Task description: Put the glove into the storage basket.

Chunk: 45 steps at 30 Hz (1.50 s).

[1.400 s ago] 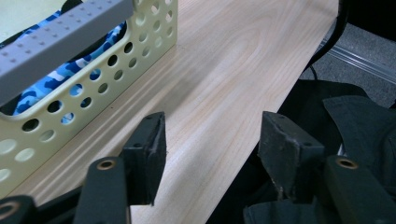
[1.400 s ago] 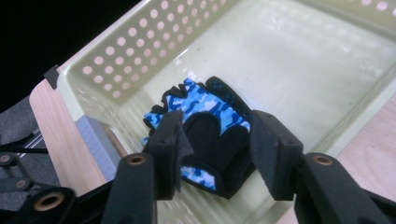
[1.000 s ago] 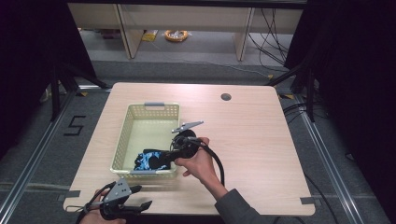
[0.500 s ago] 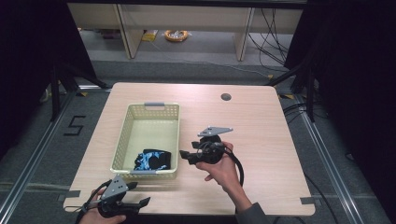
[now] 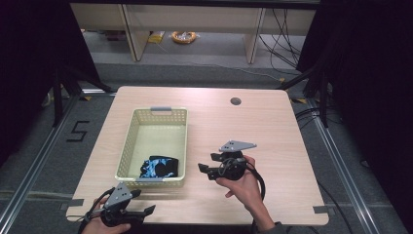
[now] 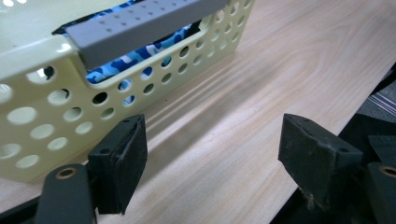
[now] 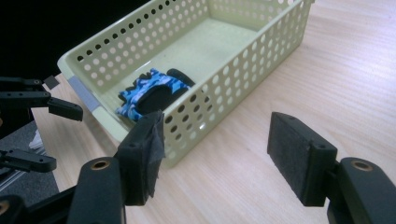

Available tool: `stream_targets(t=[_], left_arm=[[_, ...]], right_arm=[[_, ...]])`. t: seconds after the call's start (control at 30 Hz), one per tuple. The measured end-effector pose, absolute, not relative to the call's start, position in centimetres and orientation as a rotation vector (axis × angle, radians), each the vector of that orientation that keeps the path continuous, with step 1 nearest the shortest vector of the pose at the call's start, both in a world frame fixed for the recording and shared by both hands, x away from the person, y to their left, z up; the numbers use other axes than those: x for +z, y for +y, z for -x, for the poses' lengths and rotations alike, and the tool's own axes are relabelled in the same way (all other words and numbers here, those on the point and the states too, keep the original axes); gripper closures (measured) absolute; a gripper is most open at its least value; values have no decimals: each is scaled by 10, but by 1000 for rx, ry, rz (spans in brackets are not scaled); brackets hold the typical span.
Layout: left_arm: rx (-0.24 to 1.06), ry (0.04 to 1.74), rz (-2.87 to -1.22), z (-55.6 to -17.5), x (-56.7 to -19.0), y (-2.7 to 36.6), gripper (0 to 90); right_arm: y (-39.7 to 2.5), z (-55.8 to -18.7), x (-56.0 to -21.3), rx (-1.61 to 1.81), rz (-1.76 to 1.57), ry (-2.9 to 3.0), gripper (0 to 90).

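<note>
The right gripper (image 5: 203, 169) is held in the person's right hand (image 5: 242, 183) above the table's near half, its jaws spread wide with nothing between them and pointing left. The left gripper (image 5: 148, 210) sits low at the table's near edge in the left hand (image 5: 104, 225), jaws likewise wide apart and empty, pointing right. The right forearm comes in from the bottom edge.
</note>
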State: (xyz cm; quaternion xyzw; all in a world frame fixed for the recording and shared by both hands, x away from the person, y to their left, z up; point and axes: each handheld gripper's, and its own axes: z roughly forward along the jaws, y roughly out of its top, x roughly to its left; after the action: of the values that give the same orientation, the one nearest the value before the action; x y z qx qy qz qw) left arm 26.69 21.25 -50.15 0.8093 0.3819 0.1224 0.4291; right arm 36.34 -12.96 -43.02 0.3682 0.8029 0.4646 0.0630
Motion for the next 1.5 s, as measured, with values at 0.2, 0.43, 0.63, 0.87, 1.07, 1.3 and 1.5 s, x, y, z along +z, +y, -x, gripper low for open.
stream_targets(t=[0.2,0.43,0.63,0.87,1.07,1.3,1.5], left_arm=[[302,961,-2018,-267,-501,214,209],[316,962,-2029,-267,-501,216,172],[321,968,-2030,-266,-502,216,165],[313,974,-2014,-266,-502,216,163],[326,962,-2034,-266,-502,217,164],[300,977,-2020,-265,-502,215,164],[293,973,-2030,-265,-503,215,164]], right_arm=[[-136,-359,-433,1422,-1136,2400,359],[-142,-354,-434,1439,-1128,2410,323],[-149,-348,-439,1444,-1157,2400,277],[-163,-341,-445,1429,-1179,2382,267],[-170,-336,-447,1439,-1188,2374,267],[-177,-332,-451,1445,-1180,2368,261],[-181,-326,-456,1437,-1233,2369,254]])
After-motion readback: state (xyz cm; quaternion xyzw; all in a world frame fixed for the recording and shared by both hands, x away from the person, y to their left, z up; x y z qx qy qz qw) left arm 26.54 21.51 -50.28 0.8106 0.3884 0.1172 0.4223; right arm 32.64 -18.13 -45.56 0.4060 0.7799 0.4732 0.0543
